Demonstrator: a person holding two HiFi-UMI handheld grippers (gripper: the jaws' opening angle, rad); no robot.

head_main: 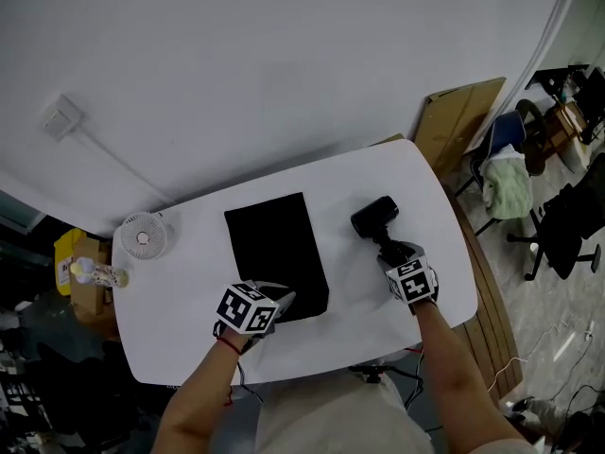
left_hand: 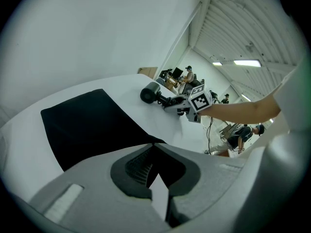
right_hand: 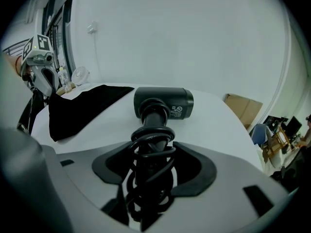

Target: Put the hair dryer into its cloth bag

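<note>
The black cloth bag (head_main: 274,244) (left_hand: 87,125) (right_hand: 82,106) lies flat in the middle of the white table (head_main: 378,329). My left gripper (head_main: 284,301) (left_hand: 155,147) (right_hand: 41,74) is shut on the bag's near right corner, which is lifted slightly. The black hair dryer (head_main: 378,220) (left_hand: 153,93) (right_hand: 163,102) lies to the bag's right, head pointing away, with its cord wound round the handle. My right gripper (head_main: 395,253) (right_hand: 154,144) (left_hand: 182,106) is open, its jaws standing close on either side of the handle and cord.
A small white fan (head_main: 142,236) and a bottle (head_main: 95,274) stand at the table's far left. Cardboard (head_main: 463,121) leans against the wall beyond the right end, with chairs (head_main: 515,159) beside it. The wall runs close behind the table.
</note>
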